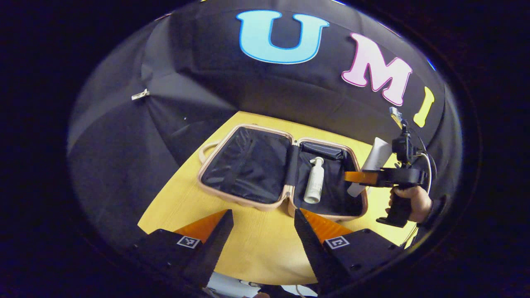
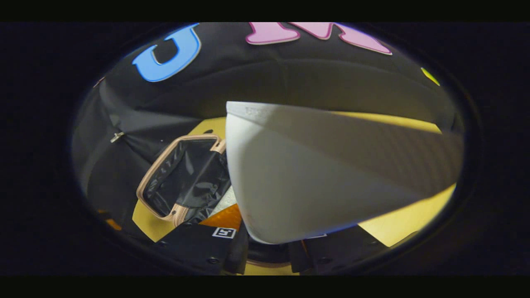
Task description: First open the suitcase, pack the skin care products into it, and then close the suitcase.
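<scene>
The small beige suitcase (image 1: pixel 248 128) lies open flat on the yellow table (image 1: pixel 256 244), its black lining showing. A white pump bottle (image 1: pixel 314 181) lies in its right half. In the left gripper view my left gripper (image 1: pixel 263 225) hovers open over the table in front of the case, nothing between its fingers. Farther right, a hand holds my right gripper (image 1: pixel 352 177) over the case's right edge, shut on a white tube (image 1: pixel 374 161). In the right gripper view that white tube (image 2: pixel 314 174) looms large between the fingers (image 2: pixel 223 221), with the open suitcase (image 2: pixel 161 165) behind it to the left.
The black cloth wall (image 1: pixel 198 74) rises right behind the table's far edge. A strip of bare tabletop (image 1: pixel 385 198) lies to the right of the case, under the hand.
</scene>
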Demonstrator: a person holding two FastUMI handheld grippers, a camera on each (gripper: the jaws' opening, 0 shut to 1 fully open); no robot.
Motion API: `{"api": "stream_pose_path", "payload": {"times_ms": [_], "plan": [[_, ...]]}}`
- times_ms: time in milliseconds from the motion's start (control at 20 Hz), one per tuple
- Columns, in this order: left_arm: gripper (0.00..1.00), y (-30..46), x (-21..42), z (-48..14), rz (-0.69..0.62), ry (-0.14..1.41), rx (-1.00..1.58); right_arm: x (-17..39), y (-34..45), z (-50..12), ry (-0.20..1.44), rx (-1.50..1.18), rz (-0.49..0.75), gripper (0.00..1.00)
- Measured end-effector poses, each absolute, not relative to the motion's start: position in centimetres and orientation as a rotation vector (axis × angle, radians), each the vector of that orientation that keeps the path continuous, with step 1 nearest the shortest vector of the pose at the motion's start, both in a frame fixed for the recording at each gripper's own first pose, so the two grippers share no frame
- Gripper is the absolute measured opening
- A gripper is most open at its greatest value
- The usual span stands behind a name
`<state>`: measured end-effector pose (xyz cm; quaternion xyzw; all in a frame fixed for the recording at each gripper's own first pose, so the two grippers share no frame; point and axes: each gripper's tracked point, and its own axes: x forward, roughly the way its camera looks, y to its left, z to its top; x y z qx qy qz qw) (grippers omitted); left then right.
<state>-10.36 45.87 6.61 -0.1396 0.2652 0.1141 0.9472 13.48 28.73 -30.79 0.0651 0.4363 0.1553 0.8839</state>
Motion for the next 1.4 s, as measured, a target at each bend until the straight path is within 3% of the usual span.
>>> {"api": "stream_pose_path", "payload": {"times_ms": [250,400,450,600,650,700,750,900,950,1000,1050,1100,1400], "plan": [[0.94,47.8,-18.1,5.6,0.264,0.527,-0.404,13.4,29.4,-35.0,1.072,0.139,0.217,0.36],[0.94,49.2,-21.2,5.3,0.284,0.528,-0.353,13.3,29.5,-36.3,1.117,0.147,0.145,0.51],[0.94,49.4,-21.7,5.2,0.284,0.536,-0.342,13.1,29.5,-36.4,1.125,0.14,0.139,0.44],[0.94,49.6,-21.7,5.4,0.275,0.525,-0.329,13.2,29.6,-35.6,1.1,0.136,0.128,0.48],[0.94,49.6,-21.1,5.8,0.269,0.511,-0.325,13.5,29.5,-35.0,1.079,0.129,0.124,0.37],[0.94,49.5,-20.3,6.0,0.263,0.494,-0.319,13.7,29.4,-34.5,1.061,0.133,0.132,0.45],[0.94,49.5,-19.3,6.3,0.254,0.478,-0.314,13.5,29.6,-33.8,1.05,0.143,0.142,0.46],[0.94,49.9,-15.3,6.6,0.239,0.434,-0.317,13.2,29.4,-31.5,1.005,0.165,0.17,0.72],[0.94,50.2,-13.8,6.6,0.238,0.425,-0.322,13.0,29.3,-30.8,0.99,0.171,0.17,0.86],[0.94,50.7,-12.3,6.6,0.236,0.414,-0.32,12.8,29.4,-30.0,0.977,0.191,0.168,0.87],[0.94,51.4,-10.8,6.4,0.245,0.414,-0.311,12.5,29.7,-29.1,0.961,0.215,0.176,0.81],[0.94,52.5,-9.4,5.8,0.255,0.413,-0.301,12.2,29.8,-28.3,0.941,0.229,0.18,0.93],[0.94,60.0,-2.4,5.0,0.314,0.389,-0.312,10.0,28.8,-23.3,0.833,0.228,0.23,0.98]]}}
